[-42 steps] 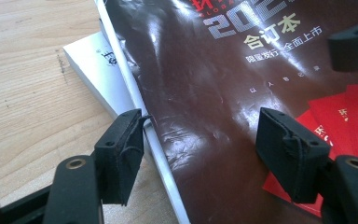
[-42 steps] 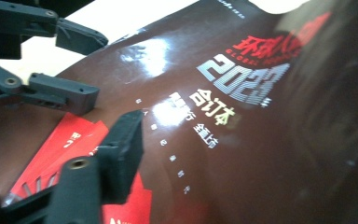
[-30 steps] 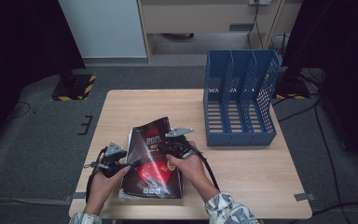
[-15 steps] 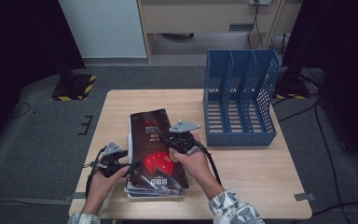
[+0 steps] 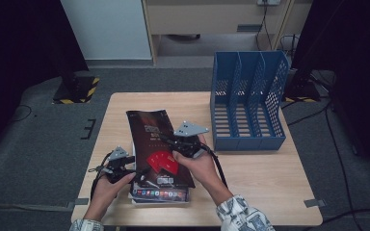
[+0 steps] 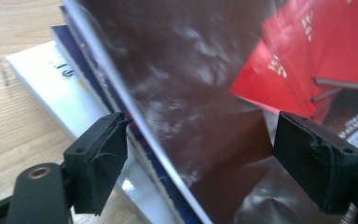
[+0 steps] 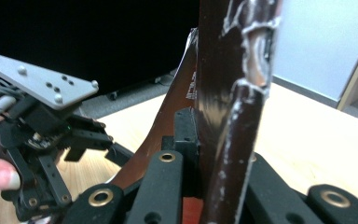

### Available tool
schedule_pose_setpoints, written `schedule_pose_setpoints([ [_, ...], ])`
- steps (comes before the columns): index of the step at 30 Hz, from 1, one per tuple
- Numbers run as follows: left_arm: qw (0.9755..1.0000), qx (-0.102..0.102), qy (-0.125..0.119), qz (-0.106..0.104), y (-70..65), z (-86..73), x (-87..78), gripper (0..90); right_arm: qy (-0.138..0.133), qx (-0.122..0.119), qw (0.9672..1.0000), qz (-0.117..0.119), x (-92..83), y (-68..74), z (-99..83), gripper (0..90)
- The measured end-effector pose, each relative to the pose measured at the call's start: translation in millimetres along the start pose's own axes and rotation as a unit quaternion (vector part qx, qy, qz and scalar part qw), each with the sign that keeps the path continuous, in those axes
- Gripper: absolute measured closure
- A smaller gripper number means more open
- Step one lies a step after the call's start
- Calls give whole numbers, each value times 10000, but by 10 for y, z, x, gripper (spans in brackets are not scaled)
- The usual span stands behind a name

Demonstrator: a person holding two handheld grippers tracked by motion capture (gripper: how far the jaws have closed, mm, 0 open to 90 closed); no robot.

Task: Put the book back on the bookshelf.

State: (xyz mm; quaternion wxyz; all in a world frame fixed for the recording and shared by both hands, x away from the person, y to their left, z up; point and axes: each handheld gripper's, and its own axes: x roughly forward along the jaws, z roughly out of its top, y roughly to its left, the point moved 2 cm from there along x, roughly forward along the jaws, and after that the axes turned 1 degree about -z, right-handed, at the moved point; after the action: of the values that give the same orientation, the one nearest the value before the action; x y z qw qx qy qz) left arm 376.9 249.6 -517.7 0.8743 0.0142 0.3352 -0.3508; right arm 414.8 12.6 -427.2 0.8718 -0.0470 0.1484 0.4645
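Magazine (image 5: pixel 150 139) is pinched in our right tongs (image 5: pixel 185 144) while our left tongs (image 5: pixel 125 166) sit spread, so it could flop and slip.

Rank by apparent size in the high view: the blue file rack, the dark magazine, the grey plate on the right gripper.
1. Blue file rack, largest.
2. Dark magazine, clearly smaller, though lifted toward the camera.
3. Grey plate, by far the smallest.

magazine (image 5: pixel 150 139): dark maroon, red fan print | file rack (image 5: pixel 248 103): blue | table (image 5: pixel 270 168): light wood
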Motion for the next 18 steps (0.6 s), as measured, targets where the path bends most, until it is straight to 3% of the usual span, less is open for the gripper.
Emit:
schedule_pose_setpoints([
  [4, 9999, 99, -35, 31, -9, 18, -21, 225, -119, -25, 9999, 30, -18, 4, 45, 866],
  [7, 9996, 107, -207, 185, -3, 55, -79, 365, -210, -1, 9998, 59, -31, 0, 74, 867],
  [9, 9993, 196, -174, 270, 5, 60, -99, 444, -246, -24, 9997, 70, -39, 1, 88, 867],
  [16, 9984, 182, -36, 543, 23, 76, -113, 750, -218, -74, 9997, 76, -51, -7, 82, 868],
  [18, 9981, 211, 6, 587, 24, 84, -106, 794, -197, -89, 9997, 67, -50, -9, 76, 868],
])
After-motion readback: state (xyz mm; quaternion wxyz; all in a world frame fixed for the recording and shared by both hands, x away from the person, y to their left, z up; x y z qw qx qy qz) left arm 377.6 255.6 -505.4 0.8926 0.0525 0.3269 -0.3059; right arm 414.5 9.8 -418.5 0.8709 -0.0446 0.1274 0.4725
